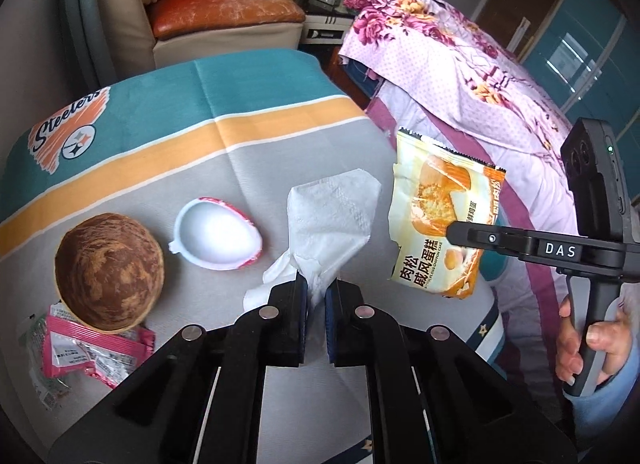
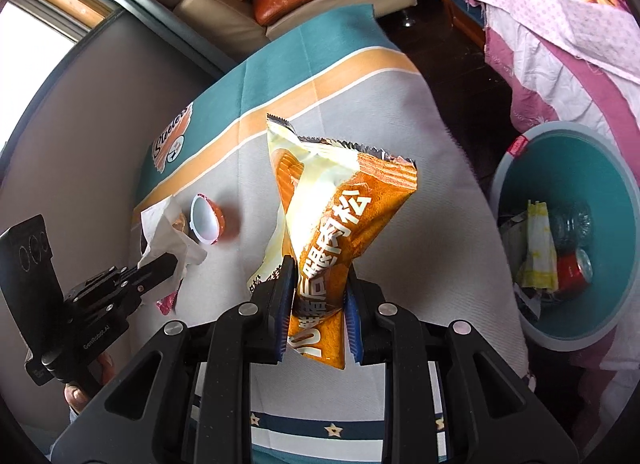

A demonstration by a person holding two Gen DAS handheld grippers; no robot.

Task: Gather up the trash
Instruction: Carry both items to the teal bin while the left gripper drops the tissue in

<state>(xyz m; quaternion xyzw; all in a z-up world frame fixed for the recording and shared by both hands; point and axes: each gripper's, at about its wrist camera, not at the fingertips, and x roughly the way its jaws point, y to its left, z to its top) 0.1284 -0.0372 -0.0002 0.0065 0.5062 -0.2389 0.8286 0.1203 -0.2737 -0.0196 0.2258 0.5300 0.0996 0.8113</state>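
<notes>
We pinch crumpled white tissue [image 1: 332, 220] in left gripper [image 1: 316, 288]; right gripper [image 2: 320, 284] clamps glossy crinkled orange cake wrapper [image 2: 340, 204], round teal bin [image 2: 520, 320] beside.

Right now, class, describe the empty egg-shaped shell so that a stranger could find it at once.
Start at the table's striped cloth with the Steelers logo. On its grey band, the shell lies open side up between the brown coconut-like husk and the crumpled white tissue. Only it is a smooth white hollow with a red-pink rim.
</notes>
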